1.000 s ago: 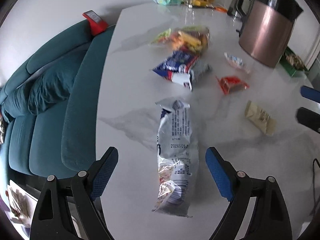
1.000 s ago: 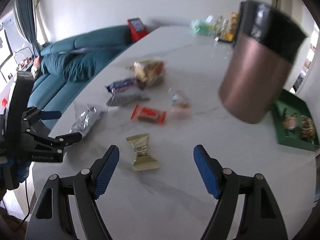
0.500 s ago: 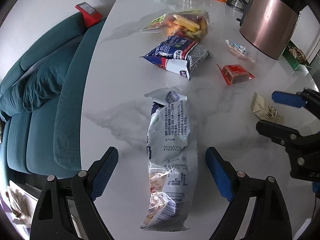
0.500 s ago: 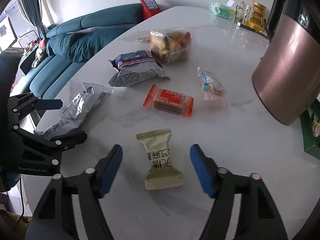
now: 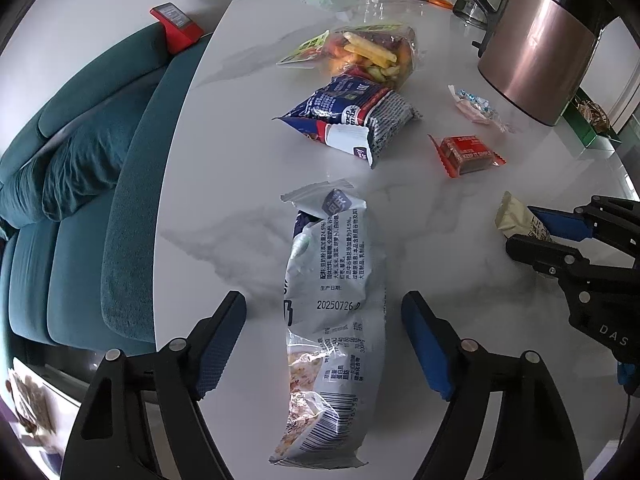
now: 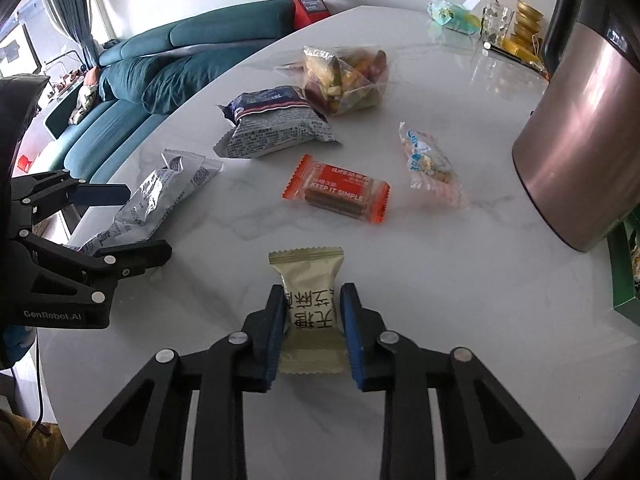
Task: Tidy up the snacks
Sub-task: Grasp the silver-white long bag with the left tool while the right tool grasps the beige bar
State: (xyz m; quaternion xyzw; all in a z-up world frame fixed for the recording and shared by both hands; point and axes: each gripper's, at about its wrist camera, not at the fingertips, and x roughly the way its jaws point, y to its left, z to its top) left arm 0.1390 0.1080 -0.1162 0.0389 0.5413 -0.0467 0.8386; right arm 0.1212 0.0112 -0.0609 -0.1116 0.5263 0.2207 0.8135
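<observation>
My right gripper (image 6: 313,306) is shut on a beige snack packet (image 6: 310,304) lying on the white marble table (image 6: 440,280); it also shows in the left wrist view (image 5: 510,216). My left gripper (image 5: 324,320) is open, its fingers on either side of a long silver snack bag (image 5: 334,304), which also shows in the right wrist view (image 6: 160,204). Further off lie a blue-and-grey bag (image 5: 352,120), a clear bag of dried fruit (image 5: 368,54), an orange-red bar (image 6: 336,194) and a small clear candy bag (image 6: 428,164).
A large copper-coloured kettle (image 6: 580,140) stands at the right. A green tray (image 5: 592,128) lies behind it. Jars and small items (image 6: 500,24) sit at the table's far end. A teal sofa (image 5: 80,160) runs along the table's left edge.
My right gripper moved forward and closed on the beige packet. My left gripper advanced further along the silver bag, still open.
</observation>
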